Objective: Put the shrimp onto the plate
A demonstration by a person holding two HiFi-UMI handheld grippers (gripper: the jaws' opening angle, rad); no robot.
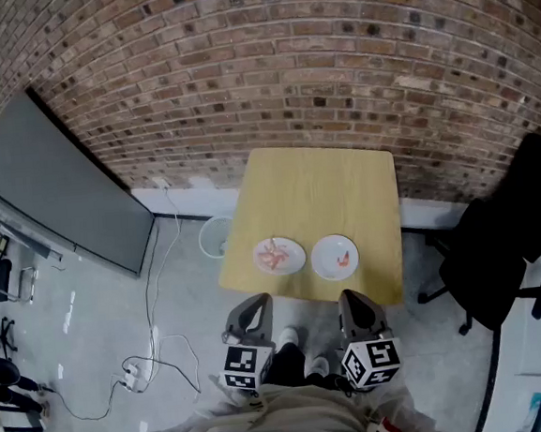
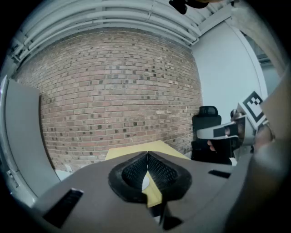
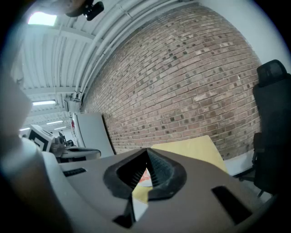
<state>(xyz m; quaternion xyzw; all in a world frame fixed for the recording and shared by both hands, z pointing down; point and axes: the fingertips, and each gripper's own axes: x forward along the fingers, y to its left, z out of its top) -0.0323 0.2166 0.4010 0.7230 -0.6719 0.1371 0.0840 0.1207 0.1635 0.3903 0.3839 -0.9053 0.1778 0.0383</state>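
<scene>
Two white plates sit near the front edge of a yellow table [image 1: 315, 188]. The left plate [image 1: 279, 255] holds several pink shrimp [image 1: 273, 255]. On the right plate [image 1: 334, 256] lies one shrimp [image 1: 345, 257]. My left gripper [image 1: 255, 302] hangs shut and empty below the table's front edge, short of the left plate. My right gripper [image 1: 351, 297] is also shut and empty, just short of the right plate. In the left gripper view the left gripper [image 2: 147, 157] has its jaws pressed together over the table [image 2: 136, 150]. The right gripper [image 3: 147, 152] shows a sliver of plate and shrimp [image 3: 144, 178] past its closed jaws.
A brick wall [image 1: 332, 54] backs the table. A grey board [image 1: 52, 187] leans at the left, with a white bin [image 1: 213, 236] beside the table. Cables and a power strip [image 1: 129, 373] lie on the floor. A black office chair [image 1: 499, 247] stands at the right.
</scene>
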